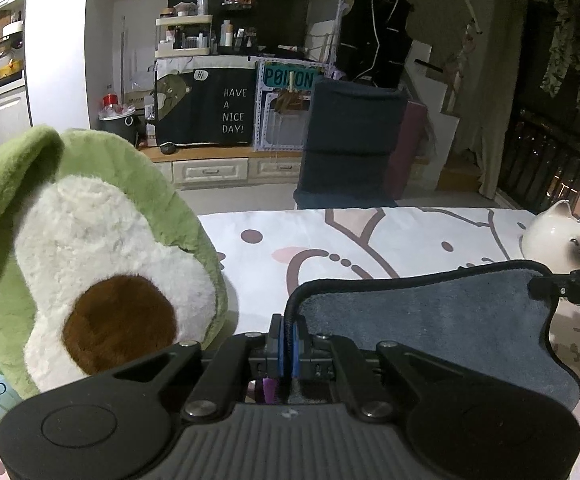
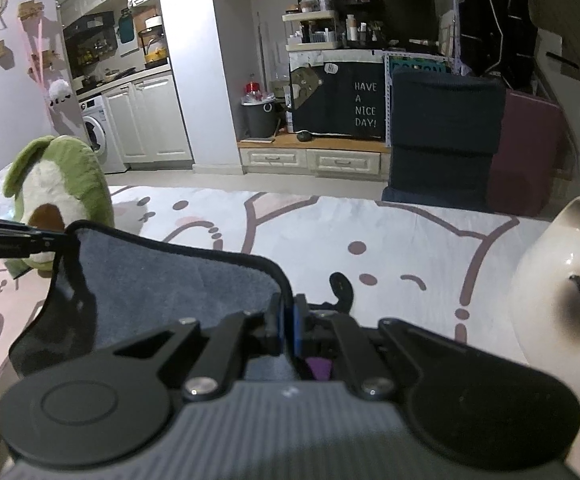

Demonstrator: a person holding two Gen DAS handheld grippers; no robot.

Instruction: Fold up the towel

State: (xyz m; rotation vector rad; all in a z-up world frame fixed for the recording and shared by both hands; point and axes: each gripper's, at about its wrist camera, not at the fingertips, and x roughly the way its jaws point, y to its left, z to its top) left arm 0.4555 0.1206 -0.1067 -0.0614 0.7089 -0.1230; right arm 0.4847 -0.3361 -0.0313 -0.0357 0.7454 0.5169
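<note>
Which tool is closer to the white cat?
Right. The right tool has the white cat just beside it, while the left tool holds the towel's far corner, next to the avocado plush.

Two handheld grippers held level, side by side, both facing forward. Left gripper [image 1: 288, 336] with blue pads pressed together, pinching one corner of a grey towel [image 1: 429, 320]. Right gripper [image 2: 288, 326] likewise clamped, pinching the opposite corner, towel stretched between them.
</note>
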